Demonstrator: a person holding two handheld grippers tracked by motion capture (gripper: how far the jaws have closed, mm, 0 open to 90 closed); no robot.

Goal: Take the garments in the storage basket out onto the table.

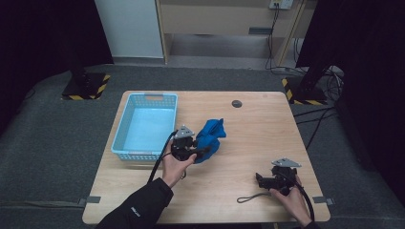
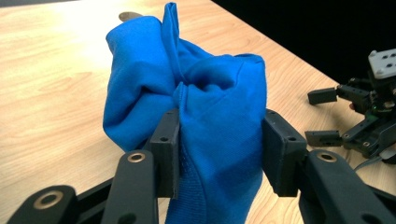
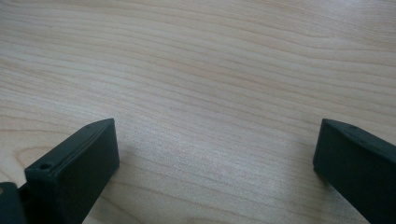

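Dark curtains and grey floor ring a pale wooden tabletop (image 1: pixel 258 129), which fills the middle of the high view. A light-blue basket (image 1: pixel 143 125) sits at its left, and just right of it, near the frame's centre, lies a bunched blue cloth (image 1: pixel 211 136). The left hand-held gripper (image 1: pixel 204 151) is clenched on the lower part of the cloth; in the left gripper view the fabric (image 2: pixel 196 107) bulges up between the two pads, pressed from both sides. The right hand-held gripper (image 1: pixel 260 180) rests low at the lower right of the high view, well apart from the cloth, released, with bare wood between its widely parted jaws in the right gripper view. A small dark disc (image 1: pixel 237 103) lies on the wood toward the upper middle.

The step in hand looks like the pickup of the cloth, with the grip already made. The next move likely calls for lifting it clear of the wood and carrying it left over the basket's rim, high enough that the hanging folds do not snag the wall.
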